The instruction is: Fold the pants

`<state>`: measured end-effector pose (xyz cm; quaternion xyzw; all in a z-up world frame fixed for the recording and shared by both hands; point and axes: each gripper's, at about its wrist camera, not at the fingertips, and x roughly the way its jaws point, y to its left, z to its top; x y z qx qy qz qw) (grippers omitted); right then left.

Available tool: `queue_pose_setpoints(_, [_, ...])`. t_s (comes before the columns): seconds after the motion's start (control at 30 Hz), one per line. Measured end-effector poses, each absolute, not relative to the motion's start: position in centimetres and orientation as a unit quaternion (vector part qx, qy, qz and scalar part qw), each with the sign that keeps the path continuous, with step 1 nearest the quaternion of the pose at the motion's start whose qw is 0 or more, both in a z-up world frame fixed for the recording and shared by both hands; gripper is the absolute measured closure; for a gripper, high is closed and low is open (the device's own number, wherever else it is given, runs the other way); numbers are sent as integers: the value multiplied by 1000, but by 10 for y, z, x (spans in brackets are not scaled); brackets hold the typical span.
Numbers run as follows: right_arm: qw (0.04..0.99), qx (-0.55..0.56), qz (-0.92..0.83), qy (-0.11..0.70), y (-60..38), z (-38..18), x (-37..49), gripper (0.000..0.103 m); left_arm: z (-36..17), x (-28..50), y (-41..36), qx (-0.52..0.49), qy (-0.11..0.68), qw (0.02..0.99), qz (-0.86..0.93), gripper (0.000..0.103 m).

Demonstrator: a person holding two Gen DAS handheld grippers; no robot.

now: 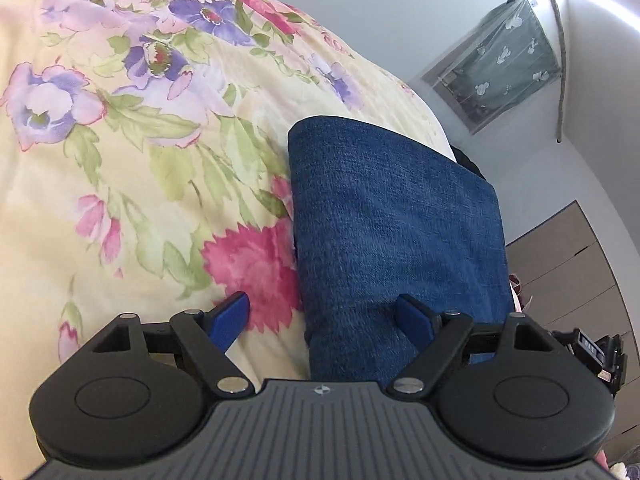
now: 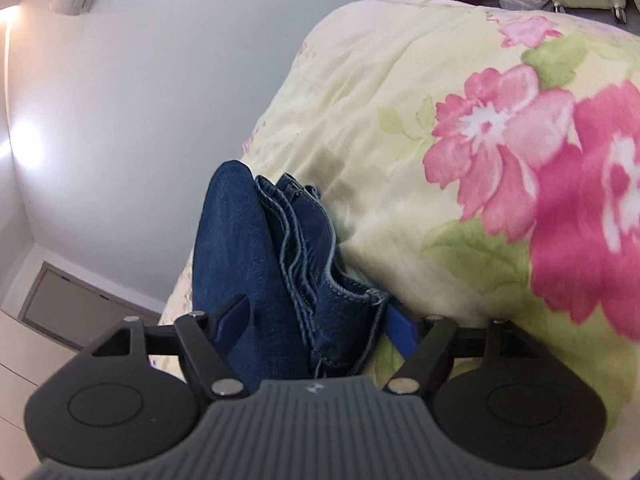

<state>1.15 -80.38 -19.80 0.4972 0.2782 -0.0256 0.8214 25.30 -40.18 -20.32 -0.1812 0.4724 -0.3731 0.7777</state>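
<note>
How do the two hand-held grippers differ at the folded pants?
The left hand-held gripper faces the smooth side of the folded blue denim pants, the right hand-held gripper their stacked hems. The left straddles one edge; denim fills the right's gap. Both are open, over the flowered yellow bedspread.

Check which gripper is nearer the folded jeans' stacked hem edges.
Right. The hem edges lie inside the open right gripper. The left gripper straddles the jeans' smooth side edge, one finger over the quilt; no hems show in its view.
</note>
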Motion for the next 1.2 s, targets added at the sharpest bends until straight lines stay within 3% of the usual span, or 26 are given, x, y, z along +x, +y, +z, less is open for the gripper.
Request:
queue_pose_setpoints(0.1, [841, 446, -10, 306, -815, -182, 10, 39, -210, 259, -401, -199, 473, 767, -385, 6])
queue_pose_setpoints(0.23, [813, 508, 24, 285, -841, -191, 15, 32, -212, 265, -410, -206, 472, 762, -394, 1])
queue_pose_setpoints(0.37, [808, 498, 45, 311, -843, -198, 52, 32, -213, 272, -416, -211, 477, 753, -402, 0])
queue_pose_setpoints(0.47, [796, 500, 86, 330, -835, -203, 84, 24, -215, 280, -419, -241, 482, 734, -412, 0])
queue_pose_setpoints(0.6, [801, 474, 97, 353, -811, -202, 126, 22, -217, 292, -434, -281, 505, 698, -424, 0])
queue_pose_setpoints(0.7, [810, 457, 87, 357, -803, -200, 137, 32, -221, 294, -442, -271, 507, 698, -428, 0])
queue_pose_setpoints(0.77, [811, 454, 79, 361, -805, -201, 135, 46, -223, 294, -442, -274, 503, 697, -431, 2])
queue_pose_setpoints(0.8, [807, 463, 79, 357, -808, -203, 132, 46, -224, 293, -441, -280, 501, 695, -433, 2])
queue_pose_setpoints(0.9, [809, 469, 72, 348, -809, -207, 127, 47, -229, 289, -435, -282, 497, 704, -420, 18])
queue_pose_setpoints(0.97, [815, 462, 63, 345, -806, -205, 125, 50, -232, 286, -432, -277, 500, 710, -411, 42])
queue_pose_setpoints(1.2, [833, 443, 43, 330, -793, -194, 120, 59, -245, 286, -408, -349, 490, 682, -415, 65])
